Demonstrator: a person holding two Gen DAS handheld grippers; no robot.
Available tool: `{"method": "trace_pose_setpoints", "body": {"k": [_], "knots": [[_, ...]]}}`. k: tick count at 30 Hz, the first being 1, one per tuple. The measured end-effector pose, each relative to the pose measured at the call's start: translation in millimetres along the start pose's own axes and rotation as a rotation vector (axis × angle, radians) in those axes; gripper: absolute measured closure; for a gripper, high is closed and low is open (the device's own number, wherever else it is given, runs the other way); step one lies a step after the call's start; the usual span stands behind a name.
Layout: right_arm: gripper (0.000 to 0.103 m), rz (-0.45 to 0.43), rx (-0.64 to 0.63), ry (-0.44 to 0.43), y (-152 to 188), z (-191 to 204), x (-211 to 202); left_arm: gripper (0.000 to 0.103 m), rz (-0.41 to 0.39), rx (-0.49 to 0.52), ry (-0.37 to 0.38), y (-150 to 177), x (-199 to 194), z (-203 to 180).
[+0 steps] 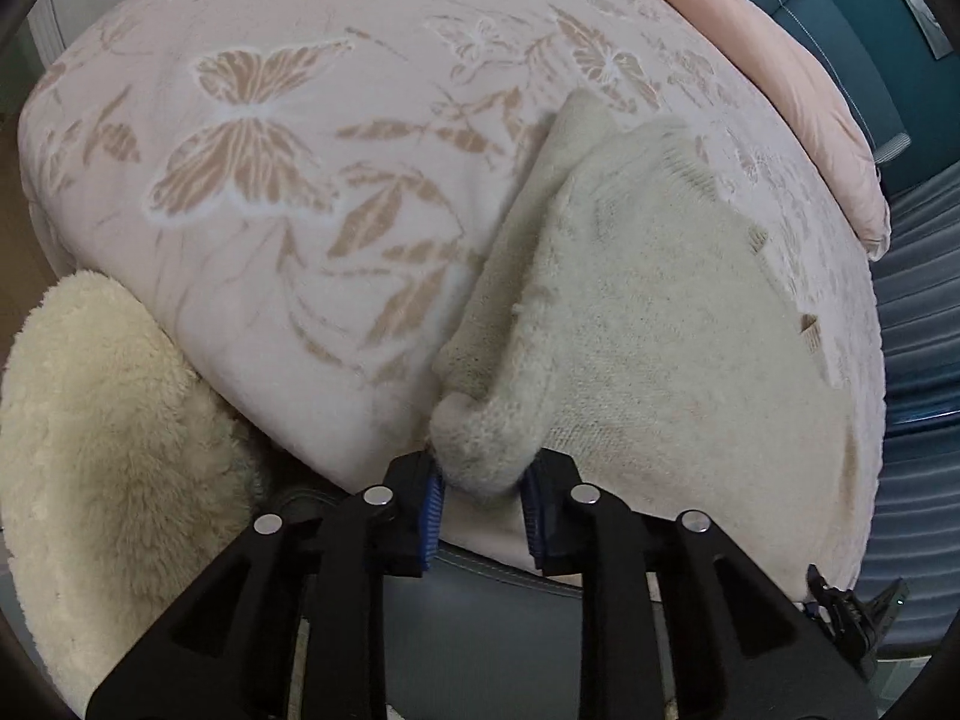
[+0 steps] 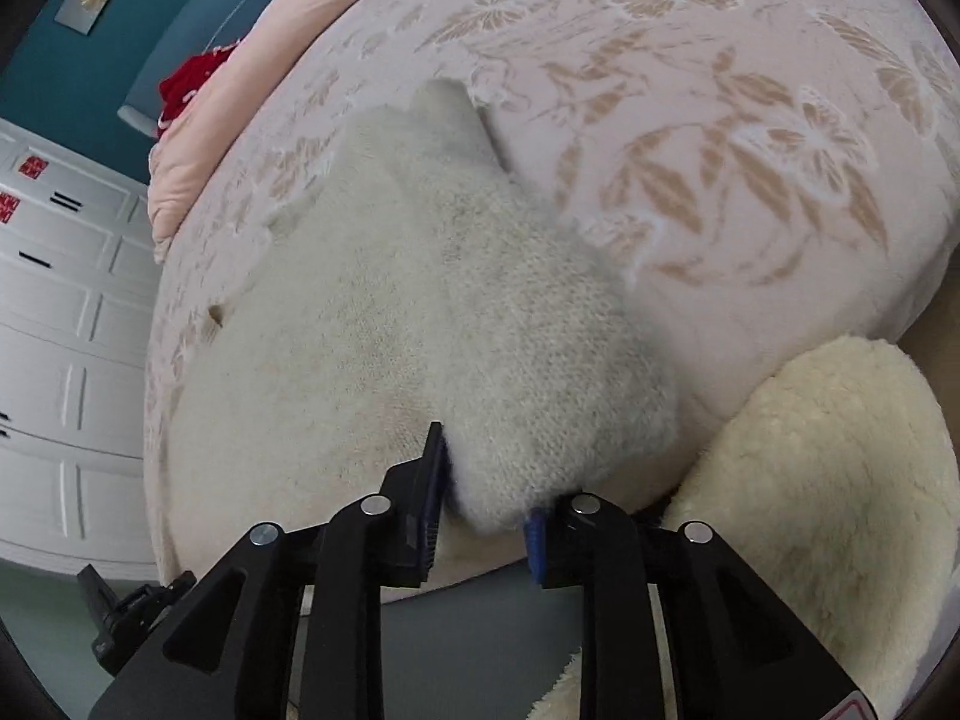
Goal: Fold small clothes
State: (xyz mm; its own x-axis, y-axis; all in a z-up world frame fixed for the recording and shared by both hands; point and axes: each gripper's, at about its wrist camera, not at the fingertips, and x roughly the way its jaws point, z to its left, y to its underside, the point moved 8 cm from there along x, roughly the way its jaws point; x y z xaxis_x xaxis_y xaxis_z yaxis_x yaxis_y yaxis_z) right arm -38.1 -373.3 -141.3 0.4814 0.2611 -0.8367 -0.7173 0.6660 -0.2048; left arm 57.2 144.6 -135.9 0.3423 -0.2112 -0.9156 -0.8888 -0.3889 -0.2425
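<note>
My left gripper (image 1: 483,489) has its blue pads (image 1: 433,495) pressed onto a bunched corner of the cream knitted garment (image 1: 648,324); the fabric fills the gap between the jaws, so I read it as a pinch on cloth. My right gripper (image 2: 489,510) does the same on another thick fold of that garment (image 2: 456,312) (one pad (image 2: 435,480) is plain to see, the other mostly buried under the knit); both tools point steeply downward at the near edge of the bed. From the pinched corners the garment runs away from me across the pink blanket (image 1: 288,276) with its tan butterfly and leaf pattern, lying rumpled, one narrower part reaching up toward the middle of the bed; a fluffy cream fleece (image 1: 102,420) sits beside the blanket's near edge, touching it; a peach pillow (image 1: 828,138) lies at the far side; white panelled cabinets (image 2: 66,360) stand beyond the bed in the right view.
</note>
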Motion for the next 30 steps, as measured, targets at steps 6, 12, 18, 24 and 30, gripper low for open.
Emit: {"method": "trace_pose_setpoints", "body": {"k": [6,12,18,24,30], "knots": [[0.057,-0.167,-0.082,0.126,-35.7,12.8,-52.9,0.057,-0.327,0.223,-0.171,-52.6,-79.3,-32.1],[0.089,-0.153,-0.252,0.001,-48.8,105.9,-36.2,0.04,-0.303,0.358,-0.072,-69.3,-61.6,-111.5],[0.091,0.038,-0.548,-0.104,10.4,233.4,56.5,0.04,-0.222,0.518,-0.17,-52.6,20.3,-161.3],[0.103,0.029,-0.564,0.053,-12.8,188.3,114.2,0.036,-0.119,0.454,-0.181,-43.5,64.3,-126.4],[0.078,-0.112,-0.375,0.147,-97.0,121.1,63.7,0.031,-0.09,0.461,-0.164,-47.1,64.2,-126.3]]}}
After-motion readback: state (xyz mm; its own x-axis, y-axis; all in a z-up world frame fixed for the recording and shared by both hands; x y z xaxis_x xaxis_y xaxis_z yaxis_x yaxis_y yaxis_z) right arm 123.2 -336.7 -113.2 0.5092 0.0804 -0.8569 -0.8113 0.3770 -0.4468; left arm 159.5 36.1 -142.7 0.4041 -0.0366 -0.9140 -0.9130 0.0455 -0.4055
